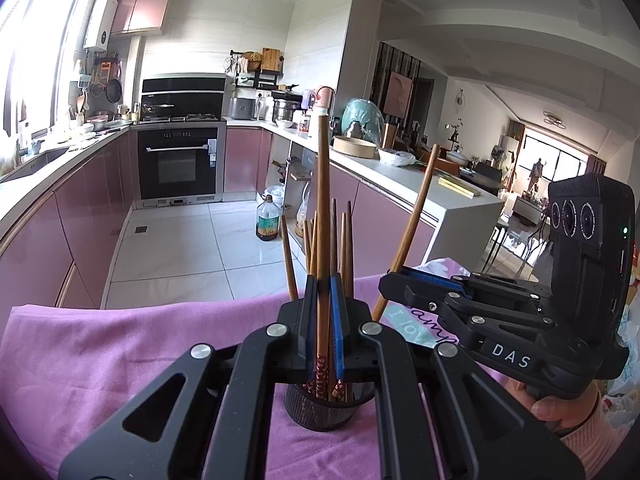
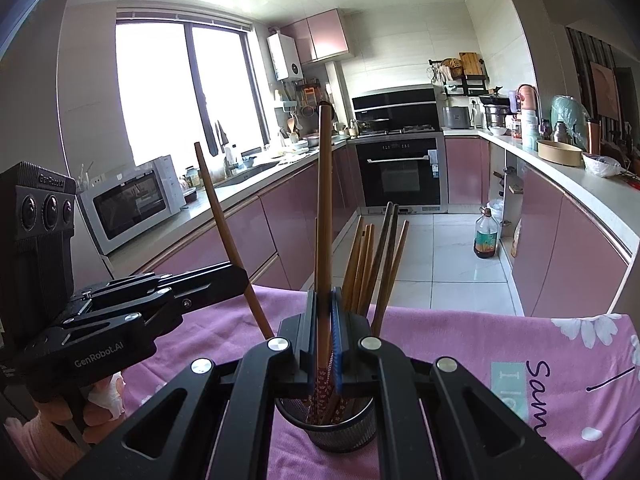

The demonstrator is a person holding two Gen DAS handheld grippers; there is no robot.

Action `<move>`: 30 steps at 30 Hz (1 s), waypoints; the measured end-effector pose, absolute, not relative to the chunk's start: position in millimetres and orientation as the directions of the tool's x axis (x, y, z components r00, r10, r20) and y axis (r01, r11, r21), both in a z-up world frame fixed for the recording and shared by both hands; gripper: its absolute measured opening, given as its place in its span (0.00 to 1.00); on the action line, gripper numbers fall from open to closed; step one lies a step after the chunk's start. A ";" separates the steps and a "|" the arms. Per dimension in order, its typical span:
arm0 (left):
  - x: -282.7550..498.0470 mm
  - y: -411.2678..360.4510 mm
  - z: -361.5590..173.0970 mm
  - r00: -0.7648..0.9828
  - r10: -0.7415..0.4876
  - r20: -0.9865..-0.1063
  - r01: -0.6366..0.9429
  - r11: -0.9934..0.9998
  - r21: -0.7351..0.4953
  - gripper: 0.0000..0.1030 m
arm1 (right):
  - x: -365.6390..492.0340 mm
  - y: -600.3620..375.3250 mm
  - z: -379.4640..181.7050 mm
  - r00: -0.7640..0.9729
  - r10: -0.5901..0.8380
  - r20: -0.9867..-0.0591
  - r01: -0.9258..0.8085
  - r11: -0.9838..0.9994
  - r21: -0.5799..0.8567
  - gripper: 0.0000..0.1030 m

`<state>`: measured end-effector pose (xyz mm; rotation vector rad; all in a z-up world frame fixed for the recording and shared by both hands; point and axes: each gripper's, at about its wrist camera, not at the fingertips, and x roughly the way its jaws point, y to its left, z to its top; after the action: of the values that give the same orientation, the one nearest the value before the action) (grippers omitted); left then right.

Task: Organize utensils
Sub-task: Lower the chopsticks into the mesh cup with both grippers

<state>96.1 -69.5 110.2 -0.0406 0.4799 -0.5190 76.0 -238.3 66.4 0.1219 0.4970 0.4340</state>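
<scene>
A black mesh holder (image 1: 320, 412) (image 2: 340, 432) stands on a pink cloth (image 1: 120, 360) (image 2: 440, 332) with several brown chopsticks upright in it. My left gripper (image 1: 320, 284) (image 2: 244, 276) is shut on one long chopstick (image 1: 323, 200) (image 2: 224, 232), directly above the holder. My right gripper (image 2: 323, 296) (image 1: 386, 280) is shut on another chopstick (image 2: 325, 200) (image 1: 412, 228), reaching in from the right. Both held sticks point their red patterned ends down into the holder. The two grippers meet over the holder from opposite sides.
The cloth's far edge drops to a tiled kitchen floor. An oil bottle (image 1: 267, 220) (image 2: 486, 236) stands on the floor by the right counter. A microwave (image 2: 132, 200) sits on the left counter and an oven (image 1: 178, 164) at the back. Hands (image 1: 560, 404) (image 2: 96, 400) grip the handles.
</scene>
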 end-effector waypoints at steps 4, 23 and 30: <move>98.9 -66.5 109.0 0.754 -0.486 -0.441 0.469 0.869 -0.156 0.07 | 79.7 -237.1 63.0 0.782 0.432 -0.449 -0.374 0.902 0.217 0.05; 110.9 -63.5 99.5 0.714 -0.481 -0.509 0.485 0.864 -0.136 0.07 | 93.8 -231.6 48.0 0.748 0.427 -0.509 -0.357 0.904 0.235 0.06; 120.8 -72.5 92.4 0.701 -0.467 -0.538 0.477 0.869 -0.133 0.07 | 101.2 -228.3 42.6 0.737 0.420 -0.530 -0.349 0.908 0.233 0.06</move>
<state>120.8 -72.5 92.4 0.0171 0.5948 -0.5253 101.2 -228.3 42.6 0.1208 0.6098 0.4232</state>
